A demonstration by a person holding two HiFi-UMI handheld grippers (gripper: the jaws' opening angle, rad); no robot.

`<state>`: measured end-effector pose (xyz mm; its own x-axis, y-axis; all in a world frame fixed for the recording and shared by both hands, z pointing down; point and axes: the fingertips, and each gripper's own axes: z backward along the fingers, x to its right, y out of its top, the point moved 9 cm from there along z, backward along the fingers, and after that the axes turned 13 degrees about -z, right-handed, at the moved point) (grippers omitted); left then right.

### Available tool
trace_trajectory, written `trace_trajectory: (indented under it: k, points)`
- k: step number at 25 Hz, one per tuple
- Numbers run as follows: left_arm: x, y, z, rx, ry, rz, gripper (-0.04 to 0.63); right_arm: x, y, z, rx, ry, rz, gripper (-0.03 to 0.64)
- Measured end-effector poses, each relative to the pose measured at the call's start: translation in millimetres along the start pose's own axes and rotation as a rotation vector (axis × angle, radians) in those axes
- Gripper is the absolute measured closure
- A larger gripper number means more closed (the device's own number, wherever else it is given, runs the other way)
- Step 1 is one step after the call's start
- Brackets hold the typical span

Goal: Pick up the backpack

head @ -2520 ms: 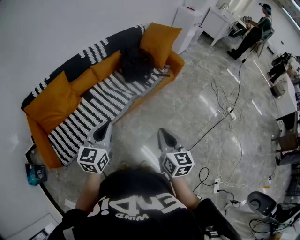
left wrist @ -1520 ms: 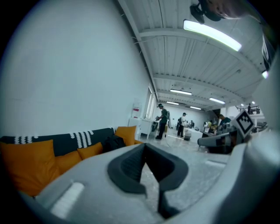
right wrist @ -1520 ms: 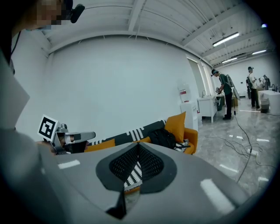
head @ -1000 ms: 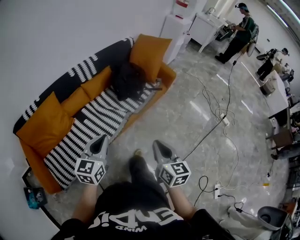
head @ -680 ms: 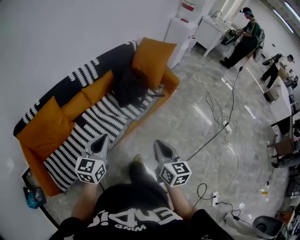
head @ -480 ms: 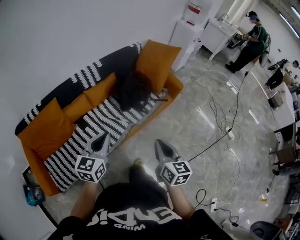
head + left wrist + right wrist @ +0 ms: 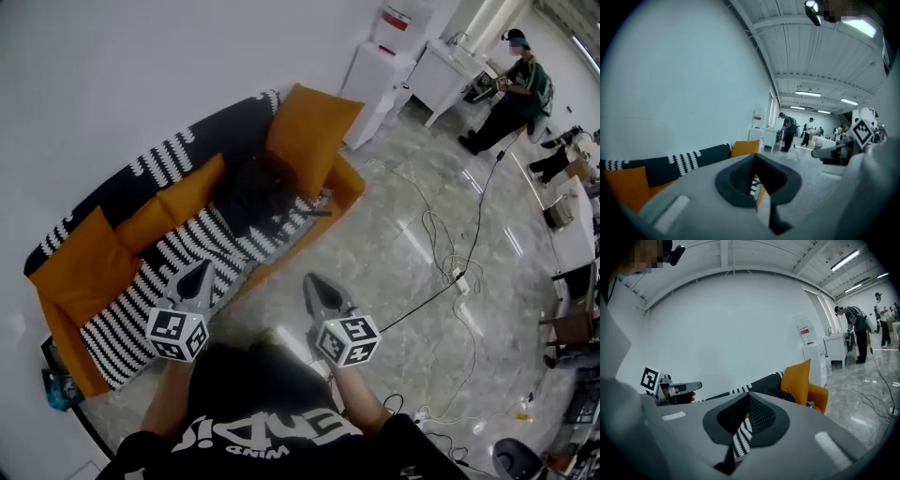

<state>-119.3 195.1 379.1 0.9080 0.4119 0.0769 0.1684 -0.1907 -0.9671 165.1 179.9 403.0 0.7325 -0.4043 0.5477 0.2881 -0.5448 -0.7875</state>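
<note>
Ahead: backpack [image 7: 251, 192] on striped sofa [image 7: 159, 277]; glossy floor [image 7: 403, 253].

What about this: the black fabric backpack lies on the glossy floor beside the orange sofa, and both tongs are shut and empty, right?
Wrong place: the head view shows the black fabric backpack lying on the striped seat of the orange sofa, against a tall orange cushion. The left tongs and right tongs are shut and empty.

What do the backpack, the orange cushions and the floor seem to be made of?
Backpack: black, matte and slumped, so likely soft fabric.
Orange cushions: matte cloth, plump with soft edges.
Floor: glossy grey veined stone or tile, judging by its bright reflections.
</note>
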Motion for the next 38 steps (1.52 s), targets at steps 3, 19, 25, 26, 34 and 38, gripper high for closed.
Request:
trace_trajectory:
  k: [3,19,25,26,34,38]
  points:
    - [1,2,-18,-0.016,0.003,-0.003,0.594,17,8,-11,-0.013,0.003,-0.012,0.617]
    - [-59,14,-130,-0.026,-0.001,-0.002,0.594,65,65,-110,-0.04,-0.009,-0.002,0.617]
    - [-109,27,-177,-0.024,0.002,0.003,0.594,71,105,-173,-0.063,0.004,0.039,0.617]
    - [-118,28,-184,-0.024,0.004,0.008,0.594,71,111,-183,-0.063,0.005,0.045,0.617]
    - [-165,36,-232,-0.007,-0.017,0.023,0.594,73,146,-243,-0.06,0.011,0.079,0.617]
    - [-173,34,-243,-0.026,-0.019,0.033,0.594,75,152,-259,-0.066,0.014,0.077,0.617]
